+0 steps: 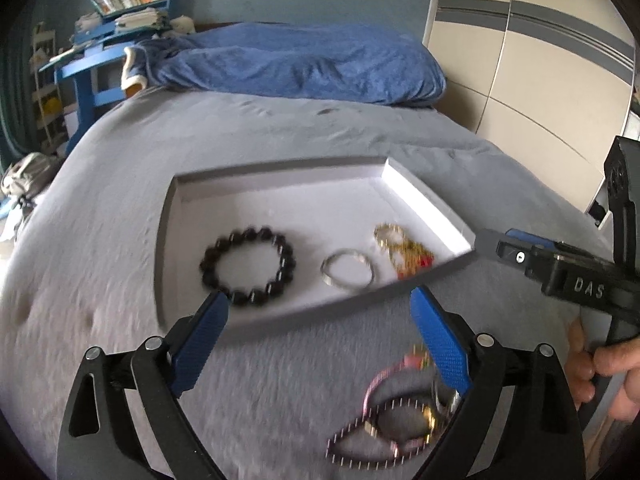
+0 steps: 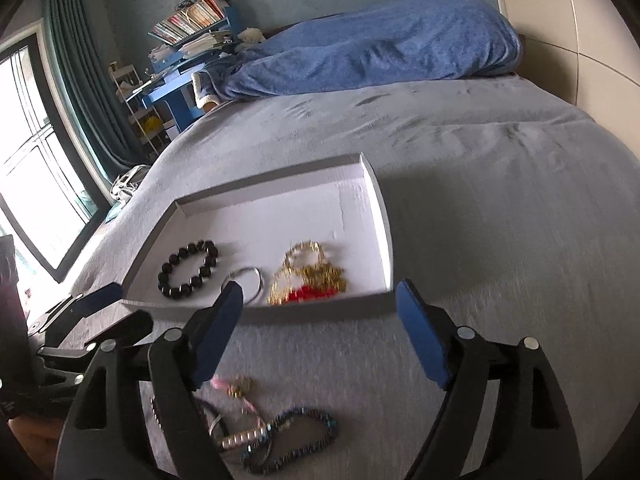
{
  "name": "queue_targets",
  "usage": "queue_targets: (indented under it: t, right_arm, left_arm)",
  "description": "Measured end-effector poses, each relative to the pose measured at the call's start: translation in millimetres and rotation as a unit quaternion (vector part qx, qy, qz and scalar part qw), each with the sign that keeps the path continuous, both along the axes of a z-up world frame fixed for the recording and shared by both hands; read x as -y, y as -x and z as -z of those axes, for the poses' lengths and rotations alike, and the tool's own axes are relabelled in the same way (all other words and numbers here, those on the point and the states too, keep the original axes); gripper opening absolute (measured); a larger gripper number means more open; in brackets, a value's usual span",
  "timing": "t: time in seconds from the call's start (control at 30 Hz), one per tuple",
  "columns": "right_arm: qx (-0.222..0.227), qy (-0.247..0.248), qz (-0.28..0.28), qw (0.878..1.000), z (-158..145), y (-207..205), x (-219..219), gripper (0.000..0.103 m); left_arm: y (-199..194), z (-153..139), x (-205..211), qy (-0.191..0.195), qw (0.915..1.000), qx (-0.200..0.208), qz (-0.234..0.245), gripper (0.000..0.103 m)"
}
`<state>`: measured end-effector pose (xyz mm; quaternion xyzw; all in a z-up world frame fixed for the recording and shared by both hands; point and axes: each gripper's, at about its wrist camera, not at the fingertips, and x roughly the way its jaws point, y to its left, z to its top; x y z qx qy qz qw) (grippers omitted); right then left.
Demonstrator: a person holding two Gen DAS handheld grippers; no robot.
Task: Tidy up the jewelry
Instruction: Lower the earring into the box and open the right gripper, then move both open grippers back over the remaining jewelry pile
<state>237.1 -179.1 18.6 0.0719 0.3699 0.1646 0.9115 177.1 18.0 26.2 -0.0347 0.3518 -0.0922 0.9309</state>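
Three bracelets in tray on bed, more before it.

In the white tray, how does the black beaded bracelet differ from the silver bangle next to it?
The black beaded bracelet is a ring of round, dark, glossy beads; the thin silver metal bangle is one smooth, pale band. The bracelet looks thicker and chunkier, the bangle slim. Both lie flat, side by side, inside the shallow white cardboard tray.

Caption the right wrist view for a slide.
Open right gripper above a shallow white cardboard tray holding a black beaded bracelet, silver bangle and gold chains.
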Motion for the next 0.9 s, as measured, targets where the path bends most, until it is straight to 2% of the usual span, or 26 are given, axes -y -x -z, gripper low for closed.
queue_targets:
  t: [0.2,0.43,0.67,0.9]
  right_arm:
    - [-0.006,0.011,0.001,1.0,12,23,7,0.081]
    - [-0.015,0.033,0.003,0.999,32,43,15,0.082]
    - [-0.02,0.041,0.001,0.999,40,48,17,0.083]
    - [-0.018,0.021,0.001,1.0,40,50,23,0.083]
  left_arm:
    - [28,10,-9,-0.007,0.9999,-0.009,0.003,0.092]
    - [52,28,-16,0.005,0.9996,-0.026,0.002,0.092]
    - [55,32,-11,-0.002,0.9997,-0.022,0.01,0.092]
    - [55,34,-7,-0.004,0.9995,-0.022,0.022,0.091]
